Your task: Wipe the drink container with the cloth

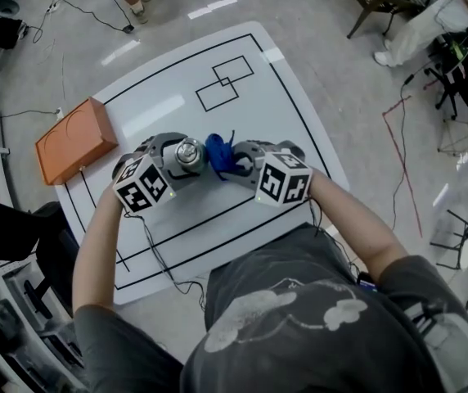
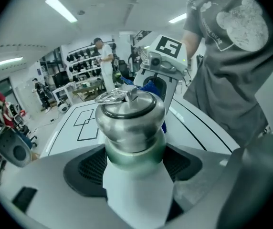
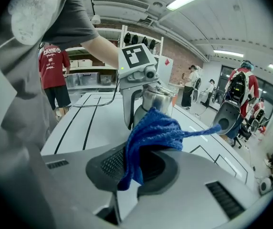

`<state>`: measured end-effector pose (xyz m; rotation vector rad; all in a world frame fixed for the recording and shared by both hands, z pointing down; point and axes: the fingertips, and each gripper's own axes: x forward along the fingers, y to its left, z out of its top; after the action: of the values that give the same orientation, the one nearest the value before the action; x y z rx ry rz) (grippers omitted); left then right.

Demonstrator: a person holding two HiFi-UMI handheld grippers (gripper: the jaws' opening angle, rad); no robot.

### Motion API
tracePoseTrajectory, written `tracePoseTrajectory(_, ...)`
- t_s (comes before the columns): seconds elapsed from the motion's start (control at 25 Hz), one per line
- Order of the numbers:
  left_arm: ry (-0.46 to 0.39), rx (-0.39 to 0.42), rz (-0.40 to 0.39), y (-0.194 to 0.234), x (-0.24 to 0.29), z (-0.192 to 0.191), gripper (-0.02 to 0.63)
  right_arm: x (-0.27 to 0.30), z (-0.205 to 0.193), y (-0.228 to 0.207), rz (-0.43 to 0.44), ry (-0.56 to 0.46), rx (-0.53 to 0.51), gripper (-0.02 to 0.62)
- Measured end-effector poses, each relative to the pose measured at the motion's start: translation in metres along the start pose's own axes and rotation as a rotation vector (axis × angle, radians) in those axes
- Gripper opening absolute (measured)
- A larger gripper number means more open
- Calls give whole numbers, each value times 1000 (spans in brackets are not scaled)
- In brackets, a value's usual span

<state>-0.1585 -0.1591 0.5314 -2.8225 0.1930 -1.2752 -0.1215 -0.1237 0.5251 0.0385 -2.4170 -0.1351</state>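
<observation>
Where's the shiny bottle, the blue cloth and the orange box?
Shiny bottle [image 2: 129, 111], left gripper view, steel cap.
Blue cloth [image 3: 158, 130], right gripper view, bunched middle.
Orange box [image 1: 74, 142], head view, top face.

Head view looks down; gripper views closely share the container [image 2: 129, 123].

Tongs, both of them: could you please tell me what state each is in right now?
Left tongs: closed on the metal bottle.
Right tongs: closed on the blue cloth.

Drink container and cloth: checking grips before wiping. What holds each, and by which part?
The left claw grips the drink container round its body, just below the lid. The right claw pinches the cloth by one bunched end.
</observation>
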Motion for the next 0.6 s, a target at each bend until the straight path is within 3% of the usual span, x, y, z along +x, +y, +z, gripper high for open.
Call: tracePoseTrajectory(0.6, 25, -508, 451, 7, -3, -9, 362, 8, 10, 12, -18, 6, -46, 43)
